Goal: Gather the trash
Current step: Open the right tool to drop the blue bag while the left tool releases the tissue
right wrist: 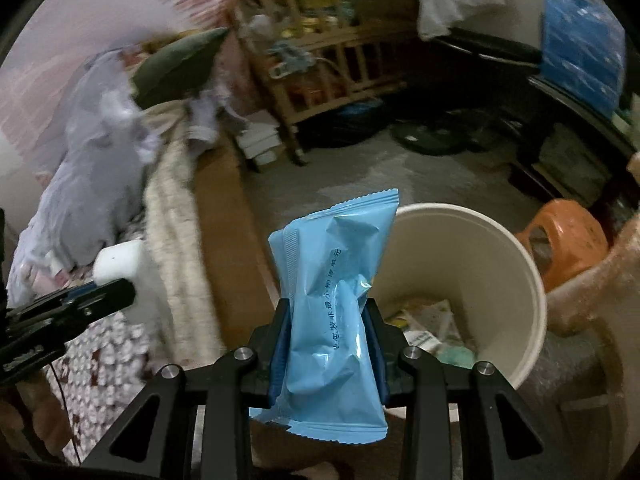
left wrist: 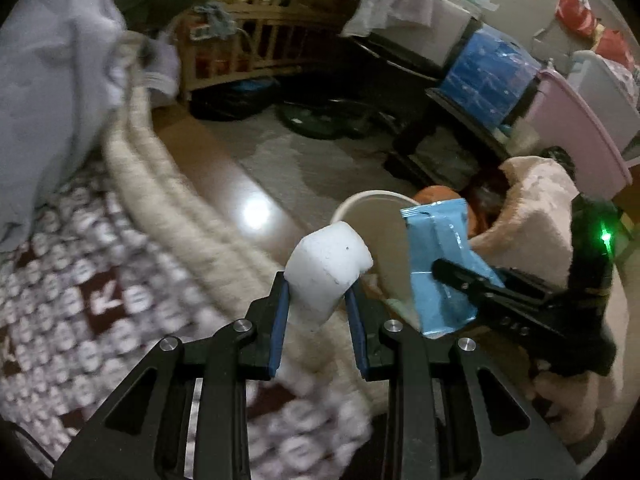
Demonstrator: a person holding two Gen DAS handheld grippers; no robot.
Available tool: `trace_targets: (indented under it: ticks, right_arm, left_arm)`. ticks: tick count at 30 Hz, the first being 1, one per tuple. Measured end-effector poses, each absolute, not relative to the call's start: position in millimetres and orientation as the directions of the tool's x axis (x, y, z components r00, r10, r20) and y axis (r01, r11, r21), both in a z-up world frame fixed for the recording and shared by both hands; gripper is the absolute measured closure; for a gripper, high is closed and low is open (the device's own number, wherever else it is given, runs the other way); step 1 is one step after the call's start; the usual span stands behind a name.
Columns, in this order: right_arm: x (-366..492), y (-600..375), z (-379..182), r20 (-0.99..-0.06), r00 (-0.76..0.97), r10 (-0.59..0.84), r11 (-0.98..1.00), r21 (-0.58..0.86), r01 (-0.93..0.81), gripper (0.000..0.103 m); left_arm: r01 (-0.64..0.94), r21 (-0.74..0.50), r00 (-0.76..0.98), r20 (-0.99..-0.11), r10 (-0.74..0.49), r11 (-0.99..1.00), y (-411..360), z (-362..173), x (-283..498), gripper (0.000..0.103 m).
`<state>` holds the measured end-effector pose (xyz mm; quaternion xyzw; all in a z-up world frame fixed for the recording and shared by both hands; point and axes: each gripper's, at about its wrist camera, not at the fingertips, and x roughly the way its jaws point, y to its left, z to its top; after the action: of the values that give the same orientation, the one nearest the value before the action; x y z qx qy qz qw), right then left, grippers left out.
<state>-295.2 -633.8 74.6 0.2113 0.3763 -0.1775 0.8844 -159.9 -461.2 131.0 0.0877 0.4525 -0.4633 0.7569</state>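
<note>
The left gripper clamps a white foam block beside the paper cup. The right gripper pinches a blue wrapper just beside that cup's rim

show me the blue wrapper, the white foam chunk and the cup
blue wrapper (right wrist: 336,320): right wrist view, its pinched middle.
white foam chunk (left wrist: 326,268): left wrist view, its front face.
cup (right wrist: 480,256): right wrist view, its bare inner wall.

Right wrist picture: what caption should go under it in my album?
Right gripper pinching a blue wrapper beside a cream bucket that holds trash.
</note>
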Motion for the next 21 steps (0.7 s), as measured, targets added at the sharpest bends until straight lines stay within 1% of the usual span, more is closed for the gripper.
trace_targets:
  ticks: [7, 11, 13, 15, 16, 18, 20, 21]
  right_arm:
    - [-304.9, -669.0, 61.6, -0.762, 0.612, -0.212, 0.809, 0.215, 0.547, 0.07]
    - [-308.1, -684.1, 53.6, -0.774, 0.59, -0.231, 0.784, 0.211, 0.584, 0.07]
    - [-310.1, -689.6, 50.8, -0.777, 0.584, -0.235, 0.771, 0.216, 0.598, 0.069]
    - [-309.5, -693.6, 47.8, -0.781, 0.577, -0.239, 0.762, 0.218, 0.61, 0.067]
    - [-309.3, -695.9, 46.6, -0.782, 0.574, -0.244, 0.758, 0.216, 0.615, 0.064]
    - [-308.5, -698.0, 45.6, -0.778, 0.572, -0.262, 0.751, 0.208, 0.627, 0.057]
    - [-310.2, -698.9, 44.6, -0.776, 0.567, -0.276, 0.74, 0.205, 0.641, 0.046]
    - [-311.6, -699.9, 44.0, -0.775, 0.568, -0.277, 0.736, 0.209, 0.643, 0.044]
  left_arm:
    - [0.793, -0.34, 0.076, -0.768, -0.636, 0.506, -501.9, 123.4, -167.2, 0.077]
    - [0.805, -0.357, 0.044, -0.76, -0.648, 0.473, -521.1, 120.3, -173.9, 0.074]
    - [0.813, -0.363, 0.026, -0.759, -0.651, 0.456, -529.5, 118.2, -177.2, 0.072]
    - [0.814, -0.38, 0.002, -0.754, -0.657, 0.439, -535.6, 115.3, -177.8, 0.065]
    - [0.814, -0.387, -0.008, -0.752, -0.659, 0.432, -538.0, 114.3, -178.1, 0.063]
    - [0.815, -0.392, -0.017, -0.752, -0.659, 0.426, -540.8, 112.1, -178.0, 0.054]
    - [0.814, -0.388, -0.011, -0.754, -0.656, 0.432, -541.6, 110.6, -177.1, 0.051]
    - [0.815, -0.381, -0.004, -0.758, -0.653, 0.438, -540.1, 109.8, -176.0, 0.051]
